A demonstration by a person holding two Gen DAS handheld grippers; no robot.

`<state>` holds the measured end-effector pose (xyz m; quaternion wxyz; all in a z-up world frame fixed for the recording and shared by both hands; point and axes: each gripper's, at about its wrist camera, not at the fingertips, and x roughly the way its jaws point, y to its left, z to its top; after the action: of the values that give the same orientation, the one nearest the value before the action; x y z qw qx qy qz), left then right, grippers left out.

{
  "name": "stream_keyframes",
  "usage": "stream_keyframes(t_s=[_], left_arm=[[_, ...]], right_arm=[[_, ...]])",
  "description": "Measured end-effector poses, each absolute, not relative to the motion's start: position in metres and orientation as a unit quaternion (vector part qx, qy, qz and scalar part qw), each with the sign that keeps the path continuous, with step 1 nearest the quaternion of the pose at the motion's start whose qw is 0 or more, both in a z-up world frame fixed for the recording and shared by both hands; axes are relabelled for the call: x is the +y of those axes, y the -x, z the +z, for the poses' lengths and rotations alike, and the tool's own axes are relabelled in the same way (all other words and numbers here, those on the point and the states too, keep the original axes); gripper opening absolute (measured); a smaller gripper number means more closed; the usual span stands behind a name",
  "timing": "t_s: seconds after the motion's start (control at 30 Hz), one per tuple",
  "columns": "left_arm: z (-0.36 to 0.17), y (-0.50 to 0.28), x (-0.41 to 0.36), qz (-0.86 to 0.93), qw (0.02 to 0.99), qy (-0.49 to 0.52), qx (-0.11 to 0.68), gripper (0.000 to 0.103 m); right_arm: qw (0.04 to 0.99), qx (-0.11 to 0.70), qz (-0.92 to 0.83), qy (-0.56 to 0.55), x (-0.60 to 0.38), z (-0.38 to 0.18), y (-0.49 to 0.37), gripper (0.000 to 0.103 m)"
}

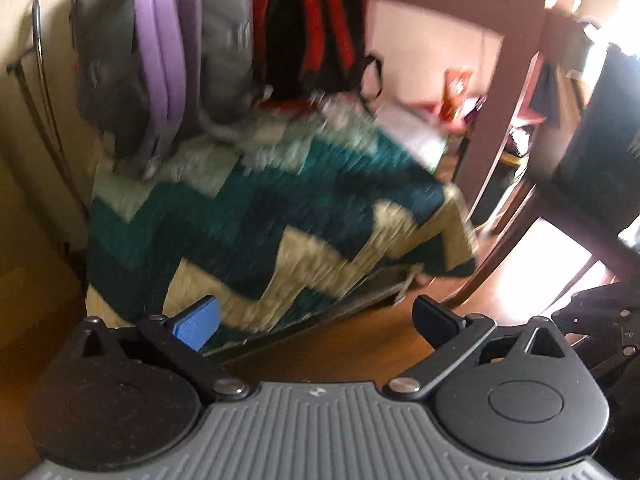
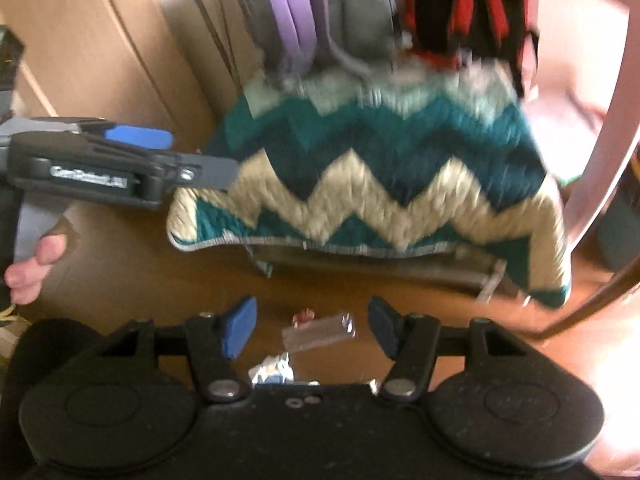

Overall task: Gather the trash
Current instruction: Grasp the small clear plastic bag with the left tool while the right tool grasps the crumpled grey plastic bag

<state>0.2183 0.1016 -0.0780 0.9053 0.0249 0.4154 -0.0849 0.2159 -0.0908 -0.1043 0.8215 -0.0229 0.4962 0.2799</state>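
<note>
In the right wrist view, a clear plastic wrapper point(image 2: 319, 334) with a small red scrap lies on the brown wooden floor point(image 2: 132, 280), and a crumpled silver and blue wrapper point(image 2: 271, 372) lies just below it. My right gripper point(image 2: 312, 330) is open and empty, with its fingers either side of the clear wrapper, above it. My left gripper point(image 1: 316, 320) is open and empty over the floor in front of the blanket. It also shows from the side in the right wrist view point(image 2: 200, 156).
A chair draped in a teal and cream zigzag blanket point(image 1: 256, 216) stands ahead, with a grey and purple backpack point(image 1: 160, 52) and a red and black backpack point(image 1: 312, 28) hanging behind it. A cardboard box point(image 2: 100, 40) stands at the left. A wooden chair frame point(image 1: 504, 112) is at the right.
</note>
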Motion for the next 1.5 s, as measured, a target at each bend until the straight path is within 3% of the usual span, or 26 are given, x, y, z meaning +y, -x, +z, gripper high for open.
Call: stream_keyframes(t_s=[0.4, 0.7, 1.0, 1.33, 1.5], left_arm=[[-0.233, -0.269, 0.136, -0.074, 0.865, -0.090, 0.489, 0.103], [-0.344, -0.284, 0.165, -0.083, 0.807, -0.070, 0.581, 0.103], [-0.445, -0.258, 0.193, -0.079, 0.739, -0.026, 0.668, 0.103], [-0.516, -0.222, 0.196, -0.078, 0.687, 0.017, 0.722, 0.102], [-0.544, -0.212, 0.190, -0.084, 0.670, 0.013, 0.738, 0.092]], right_arm=[[0.767, 0.582, 0.260, 0.068, -0.037, -0.274, -0.255, 0.061], [0.703, 0.656, 0.263, 0.085, -0.014, -0.373, -0.269, 0.061], [0.627, 0.660, 0.370, 0.186, 0.035, -0.438, -0.250, 0.061], [0.550, 0.637, 0.454, 0.293, 0.073, -0.497, -0.220, 0.061], [0.532, 0.637, 0.463, 0.312, 0.083, -0.524, -0.216, 0.060]])
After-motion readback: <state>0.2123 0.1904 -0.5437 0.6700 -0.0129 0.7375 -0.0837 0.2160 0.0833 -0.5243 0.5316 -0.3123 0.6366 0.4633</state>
